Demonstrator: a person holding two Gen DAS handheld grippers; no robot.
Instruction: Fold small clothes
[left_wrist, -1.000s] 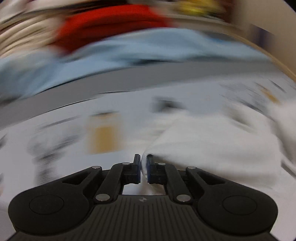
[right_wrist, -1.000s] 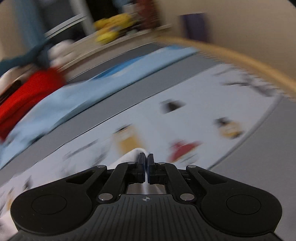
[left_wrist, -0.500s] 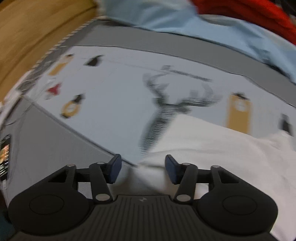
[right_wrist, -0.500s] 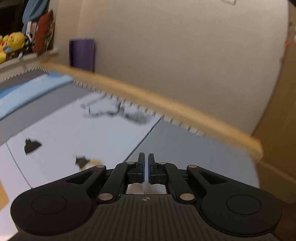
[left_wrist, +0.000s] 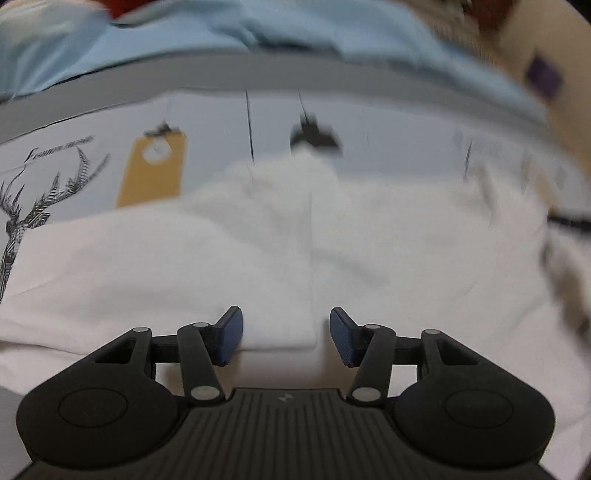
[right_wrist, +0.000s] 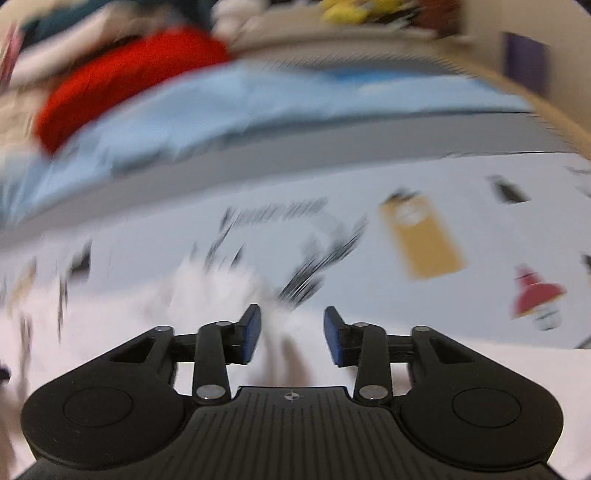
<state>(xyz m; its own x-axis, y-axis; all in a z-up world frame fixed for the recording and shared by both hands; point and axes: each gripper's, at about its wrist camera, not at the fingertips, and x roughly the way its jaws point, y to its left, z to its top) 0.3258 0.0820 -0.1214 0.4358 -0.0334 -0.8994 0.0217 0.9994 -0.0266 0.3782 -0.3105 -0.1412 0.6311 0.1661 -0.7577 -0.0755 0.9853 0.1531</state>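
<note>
Left gripper: the left gripper hangs low over a white garment, its blue-padded jaws spread wide with nothing between them.

Right gripper: the right gripper is likewise spread apart and empty-handed, poised above the same pale cloth; this view is heavily blurred.

Garment: the white garment lies spread across a printed mat, a seam or fold line running up from between the left gripper's fingers. How neatly it is folded cannot be told.

Mat: pale, bordered in grey, printed with a black stag's head, a mustard-yellow tag shape and small dark figures.

Background: a light-blue cloth lies beyond the mat's far edge, with a red garment heaped behind it.

Far right: a purple container stands against a beige wall.
</note>
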